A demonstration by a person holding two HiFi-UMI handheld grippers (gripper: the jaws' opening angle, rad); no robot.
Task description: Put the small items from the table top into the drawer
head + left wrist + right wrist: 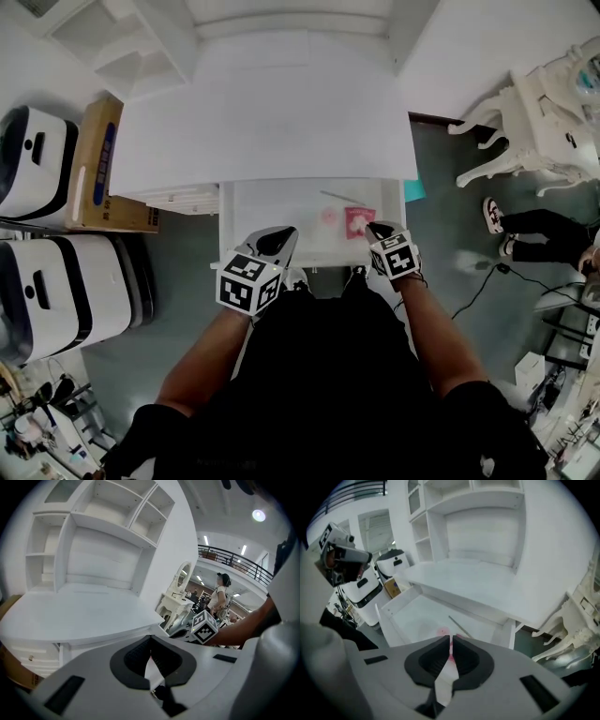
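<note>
Left gripper (284, 234) and right gripper (380, 229) — both pressed together — hover over open drawer (272, 214) under white desk (262, 131); grey floor (187, 281).

The head view looks steeply down from above the person onto the plain white worktop (262, 122) and the open white drawer (272, 225) under its front edge. The left gripper view sits low, near that edge, facing across the worktop to the white shelved hutch (93, 527); the right hand-held gripper (183, 631) shows beside it. The right gripper view looks from close above into the drawer and on to the hutch. All 3 share the worktop.
</note>
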